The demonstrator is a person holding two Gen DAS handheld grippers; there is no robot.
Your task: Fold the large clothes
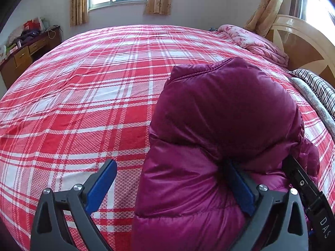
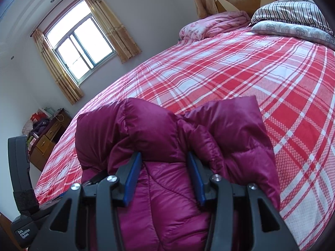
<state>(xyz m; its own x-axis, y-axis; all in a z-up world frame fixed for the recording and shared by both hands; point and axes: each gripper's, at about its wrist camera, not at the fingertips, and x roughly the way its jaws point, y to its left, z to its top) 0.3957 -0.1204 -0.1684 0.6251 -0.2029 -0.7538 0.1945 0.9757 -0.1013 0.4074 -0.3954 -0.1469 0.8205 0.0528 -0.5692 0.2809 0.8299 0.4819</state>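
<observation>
**Puffy jacket bundled on the bed, right gripper clamped on it**

Nearest, bottom of the right wrist view: right gripper, its blue pads pressing into a thick fold of the magenta down jacket from both sides. Fabric bulges up between and past them.

Bottom of the left wrist view: left gripper, jaws spread wide and not gripping. Left blue pad over bare bedsheet; right blue pad lies against the side of the jacket, dented into the quilting. The jacket's left edge sits between the two pads.

Jacket lies folded into a rounded bundle, filling the lower right of the left view and the lower centre of the right view, resting on the red-and-white plaid bedsheet.

Further back: pink quilt bunched at the upper right, striped pillow beside a wooden headboard. Far wall: window with tan curtains; cluttered wooden dresser at left edge.
</observation>
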